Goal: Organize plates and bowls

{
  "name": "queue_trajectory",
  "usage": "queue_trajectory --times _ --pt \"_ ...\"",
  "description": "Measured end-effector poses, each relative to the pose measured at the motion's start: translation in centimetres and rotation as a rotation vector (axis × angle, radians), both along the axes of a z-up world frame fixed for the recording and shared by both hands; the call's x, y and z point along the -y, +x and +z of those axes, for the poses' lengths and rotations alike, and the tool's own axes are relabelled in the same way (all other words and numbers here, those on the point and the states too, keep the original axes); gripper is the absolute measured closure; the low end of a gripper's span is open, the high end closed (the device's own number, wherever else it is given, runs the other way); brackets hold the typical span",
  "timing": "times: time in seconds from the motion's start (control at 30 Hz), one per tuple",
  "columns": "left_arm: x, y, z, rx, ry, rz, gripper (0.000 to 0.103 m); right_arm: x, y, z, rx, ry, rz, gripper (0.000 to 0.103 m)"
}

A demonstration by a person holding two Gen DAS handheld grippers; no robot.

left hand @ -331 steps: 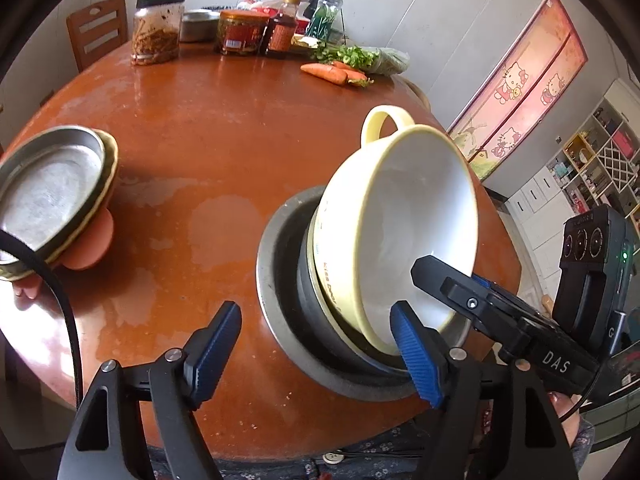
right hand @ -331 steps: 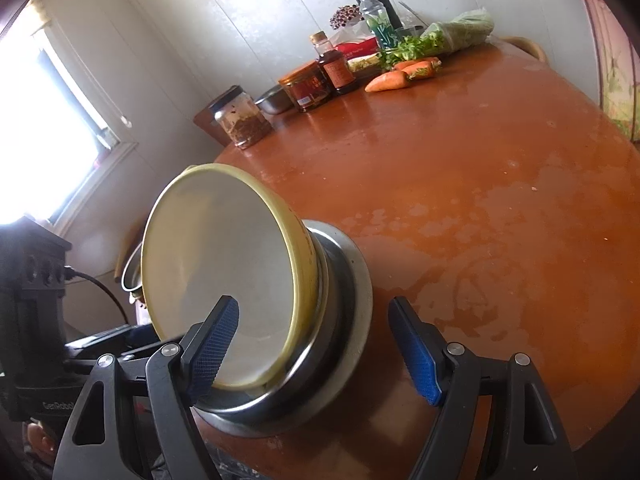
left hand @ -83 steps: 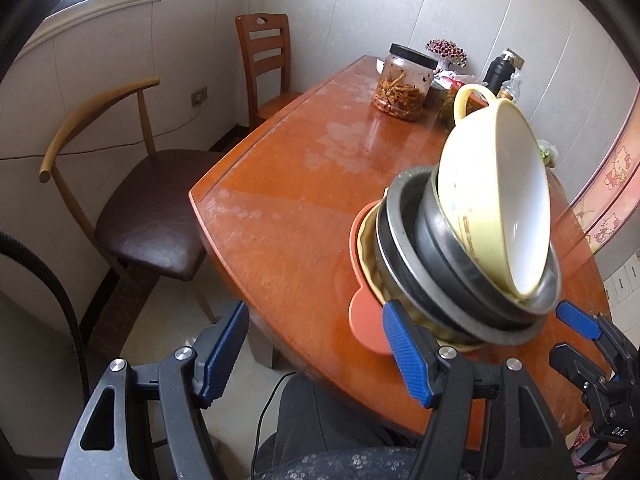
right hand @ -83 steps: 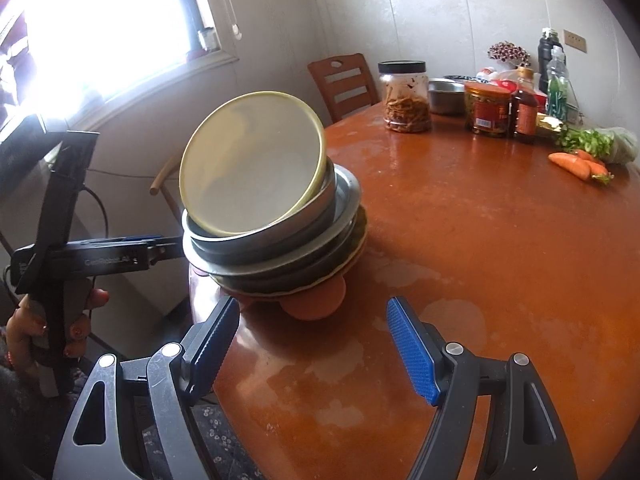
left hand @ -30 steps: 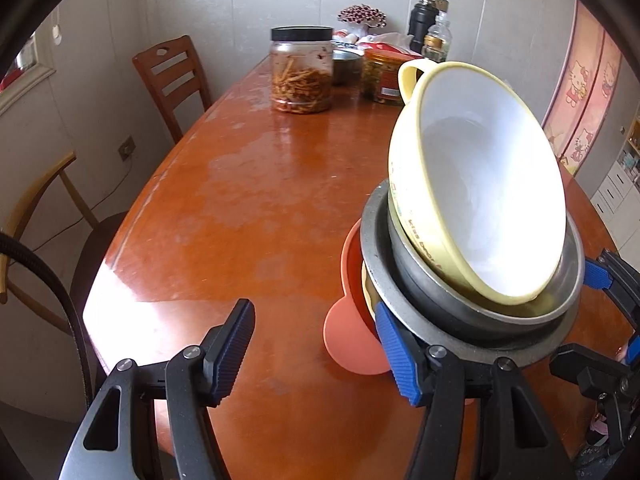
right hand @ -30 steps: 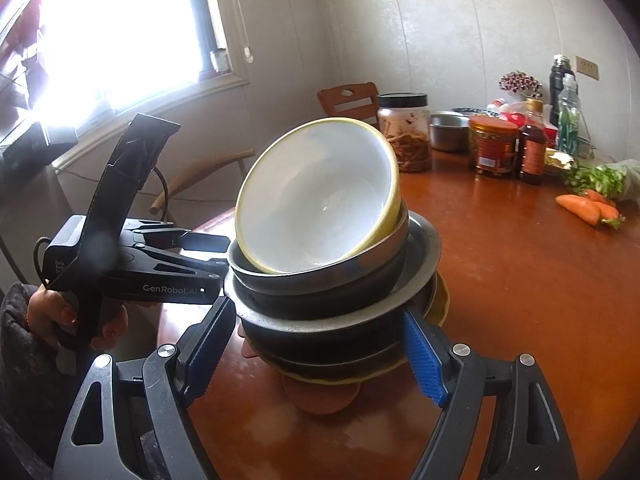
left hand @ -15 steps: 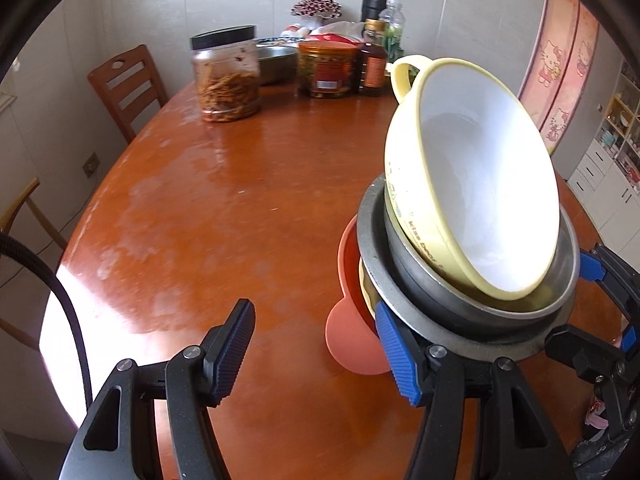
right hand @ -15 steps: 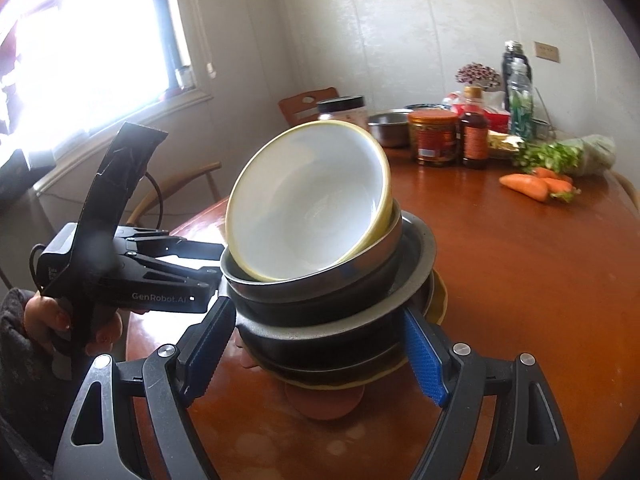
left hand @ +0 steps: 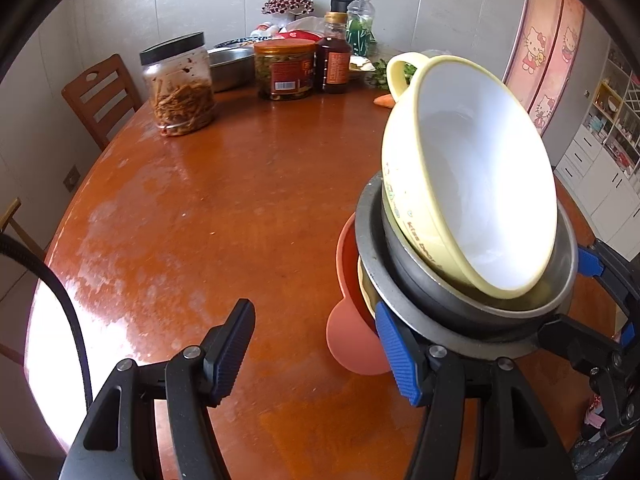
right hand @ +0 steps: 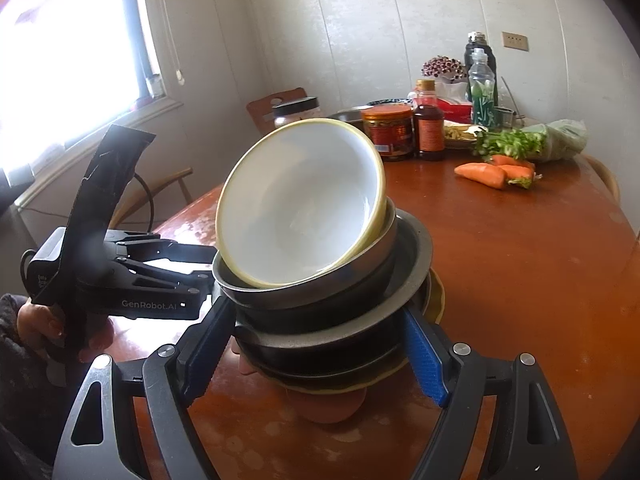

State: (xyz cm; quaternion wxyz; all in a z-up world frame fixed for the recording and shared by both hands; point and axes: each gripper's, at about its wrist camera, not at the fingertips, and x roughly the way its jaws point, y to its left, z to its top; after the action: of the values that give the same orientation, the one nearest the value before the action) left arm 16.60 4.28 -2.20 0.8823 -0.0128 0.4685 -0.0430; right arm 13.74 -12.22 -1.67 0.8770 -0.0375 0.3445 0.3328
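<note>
From the left wrist view, the yellow bowl (left hand: 472, 196) was seen tilted atop the stack (left hand: 460, 312) on the table (left hand: 240, 208) and could have slid off if nudged; the left gripper (left hand: 316, 348) was spread wide, one pad apparently touching the stack's rim. From the right wrist view, the right gripper (right hand: 316, 356) was spread around the stack's lower plates, firm contact not being discernible.
</note>
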Motion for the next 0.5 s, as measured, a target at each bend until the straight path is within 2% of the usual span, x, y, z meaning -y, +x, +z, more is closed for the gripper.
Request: queue_trajectory --times 0.5 --pt "1.5 0.8 -0.3 -0.001 -0.027 -0.022 0.041 1.7 0.1 0.1 0.004 0.001 -0.048 0.021"
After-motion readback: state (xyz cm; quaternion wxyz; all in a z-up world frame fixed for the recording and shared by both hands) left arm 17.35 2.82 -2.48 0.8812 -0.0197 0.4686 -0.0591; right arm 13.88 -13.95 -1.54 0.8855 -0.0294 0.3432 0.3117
